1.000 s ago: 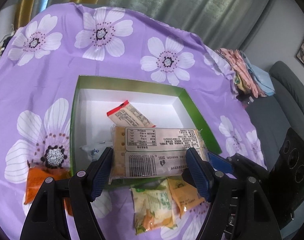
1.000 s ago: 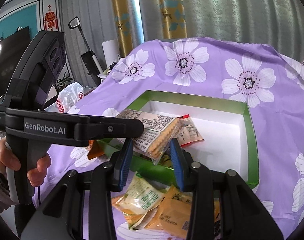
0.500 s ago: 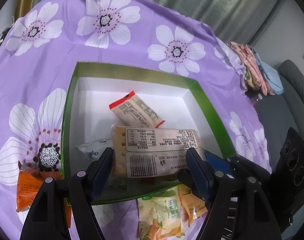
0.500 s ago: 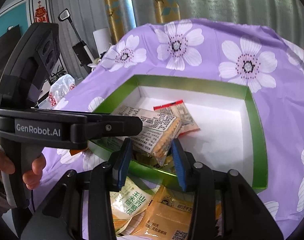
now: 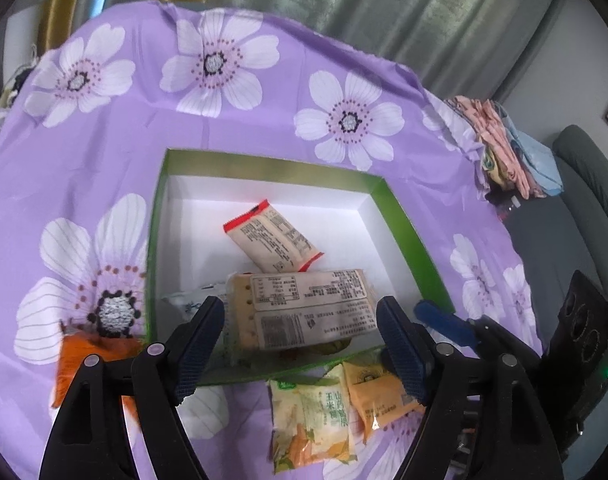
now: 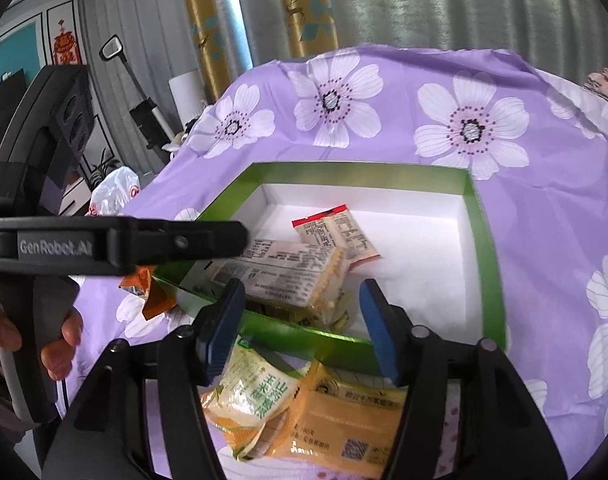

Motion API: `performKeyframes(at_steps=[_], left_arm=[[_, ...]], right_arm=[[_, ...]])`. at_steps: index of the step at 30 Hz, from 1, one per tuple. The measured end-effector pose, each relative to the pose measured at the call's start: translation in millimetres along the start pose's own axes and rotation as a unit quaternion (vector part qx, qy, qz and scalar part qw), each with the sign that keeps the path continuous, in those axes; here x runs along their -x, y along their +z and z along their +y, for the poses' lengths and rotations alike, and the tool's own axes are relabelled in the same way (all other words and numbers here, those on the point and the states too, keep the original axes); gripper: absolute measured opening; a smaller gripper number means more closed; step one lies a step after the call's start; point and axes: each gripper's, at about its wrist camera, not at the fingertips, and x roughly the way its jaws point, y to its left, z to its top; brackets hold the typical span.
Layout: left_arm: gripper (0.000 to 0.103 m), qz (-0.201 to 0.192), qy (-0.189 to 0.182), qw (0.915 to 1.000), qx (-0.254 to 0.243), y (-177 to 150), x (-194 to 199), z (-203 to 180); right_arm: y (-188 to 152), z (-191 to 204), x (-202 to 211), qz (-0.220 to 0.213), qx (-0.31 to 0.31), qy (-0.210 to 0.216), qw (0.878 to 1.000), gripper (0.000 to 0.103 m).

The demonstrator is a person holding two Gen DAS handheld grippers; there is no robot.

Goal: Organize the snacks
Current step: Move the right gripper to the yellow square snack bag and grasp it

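A purple cloth (image 5: 104, 152) printed with white flowers is covering the whole table, and a green box (image 5: 407, 236) with a white inside is sitting open on it near the middle. Inside the box, a long cracker pack (image 5: 304, 308) is lying against the near wall, its printed label facing up; in the right wrist view it (image 6: 288, 276) is resting on top of other wrappers. Just beyond it, a smaller red-edged packet (image 5: 272, 240) is lying tilted on the white floor of the box. A pale wrapper (image 5: 192, 300) is peeking out at the cracker pack's left end.

The left gripper (image 5: 300, 344) is hanging over the near wall of the box with its jaws spread wide, one blue pad at each end of the cracker pack and a gap showing on both sides, so it is gripping nothing. The right gripper (image 6: 296, 324) is standing at the near right of the box, its jaws also apart and closed on nothing, with the cracker pack beyond its tips.

Outside the box, against its near wall, a green-and-white corn snack bag (image 5: 311, 420) and an orange-yellow packet (image 5: 379, 396) are lying side by side, overlapping. An orange packet (image 5: 84, 360) is lying on the cloth off the box's near left corner.
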Motion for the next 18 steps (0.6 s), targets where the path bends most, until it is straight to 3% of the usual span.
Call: performKeyframes(at_steps=[18], left_arm=[[0.081,-0.006,0.037,0.9992,0.013,-51.9,50.7,8.2]], right_arm=[[-37.5,-2.0,66.0,-0.006,-0.019,-0.032,0.999,0.065]])
